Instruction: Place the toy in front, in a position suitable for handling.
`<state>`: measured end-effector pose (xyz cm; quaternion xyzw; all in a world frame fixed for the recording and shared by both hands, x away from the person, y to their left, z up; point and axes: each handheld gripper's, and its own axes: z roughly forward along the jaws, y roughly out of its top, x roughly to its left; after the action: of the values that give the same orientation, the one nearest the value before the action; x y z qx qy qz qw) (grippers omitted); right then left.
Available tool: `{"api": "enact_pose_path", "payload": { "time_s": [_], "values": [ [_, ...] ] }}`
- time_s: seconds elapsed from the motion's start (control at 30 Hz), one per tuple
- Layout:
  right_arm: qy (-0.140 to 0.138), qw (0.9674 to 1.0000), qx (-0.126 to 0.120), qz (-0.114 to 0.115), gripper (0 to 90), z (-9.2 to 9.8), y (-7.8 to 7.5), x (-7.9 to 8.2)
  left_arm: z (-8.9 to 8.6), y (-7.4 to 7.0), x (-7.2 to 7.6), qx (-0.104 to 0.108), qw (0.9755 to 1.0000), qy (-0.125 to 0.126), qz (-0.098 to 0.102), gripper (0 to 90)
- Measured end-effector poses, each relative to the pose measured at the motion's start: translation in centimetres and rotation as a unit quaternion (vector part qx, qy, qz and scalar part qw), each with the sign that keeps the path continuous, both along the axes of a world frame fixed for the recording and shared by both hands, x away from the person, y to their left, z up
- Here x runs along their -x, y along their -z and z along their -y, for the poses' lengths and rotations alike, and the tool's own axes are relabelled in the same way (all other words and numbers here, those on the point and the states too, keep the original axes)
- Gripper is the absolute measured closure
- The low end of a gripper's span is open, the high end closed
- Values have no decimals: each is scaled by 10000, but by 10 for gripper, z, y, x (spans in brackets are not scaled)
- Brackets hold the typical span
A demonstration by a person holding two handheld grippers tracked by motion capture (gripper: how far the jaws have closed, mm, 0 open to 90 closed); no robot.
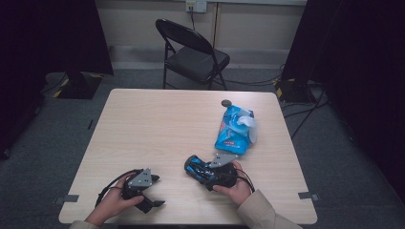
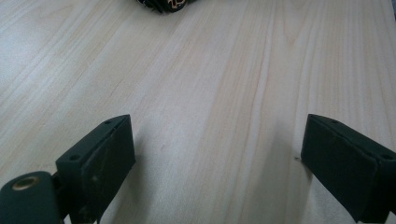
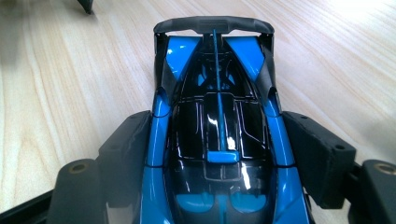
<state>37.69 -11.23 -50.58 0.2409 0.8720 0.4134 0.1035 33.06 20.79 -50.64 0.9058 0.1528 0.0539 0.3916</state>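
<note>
A blue and black toy race car [image 3: 217,93] sits between the jaws of my right gripper [image 3: 217,135], its rear wing pointing away from the camera. Both pads press on the car's flanks. In the high view the car [image 1: 193,164] is low over the table's front middle, with the right gripper [image 1: 203,171] shut on it. My left gripper [image 1: 155,191] rests near the front left edge with its jaws wide apart. In the left gripper view nothing but bare wood lies between the jaws of the left gripper [image 2: 217,140], and an edge of the car [image 2: 163,4] shows at the top.
A blue wet-wipe pack [image 1: 234,129] with a white tissue sticking out lies right of centre on the wooden table [image 1: 153,124]. A small dark round object [image 1: 226,102] sits just behind it. A black folding chair [image 1: 193,52] stands beyond the far edge.
</note>
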Motion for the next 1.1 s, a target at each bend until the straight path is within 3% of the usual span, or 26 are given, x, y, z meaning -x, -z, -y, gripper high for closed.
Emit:
{"api": "enact_pose_path", "payload": {
  "time_s": [0.5,0.67,0.9,1.0,1.1],
  "values": [
    [36,10000,71,11,260,-2,1,1,0,0,0,-2,10000,0,1,91],
    [-39,9999,110,-100,189,-1,0,0,0,0,0,-3,10000,1,2,91],
    [-52,9999,-92,-136,176,9,-18,-1,0,0,0,-1,10000,1,1,91],
    [-96,9995,-168,-268,201,16,-25,-4,0,0,0,-1,10000,0,0,91],
    [145,9991,-223,-329,162,26,-31,-10,0,0,0,1,10000,-1,1,92]
  ]
}}
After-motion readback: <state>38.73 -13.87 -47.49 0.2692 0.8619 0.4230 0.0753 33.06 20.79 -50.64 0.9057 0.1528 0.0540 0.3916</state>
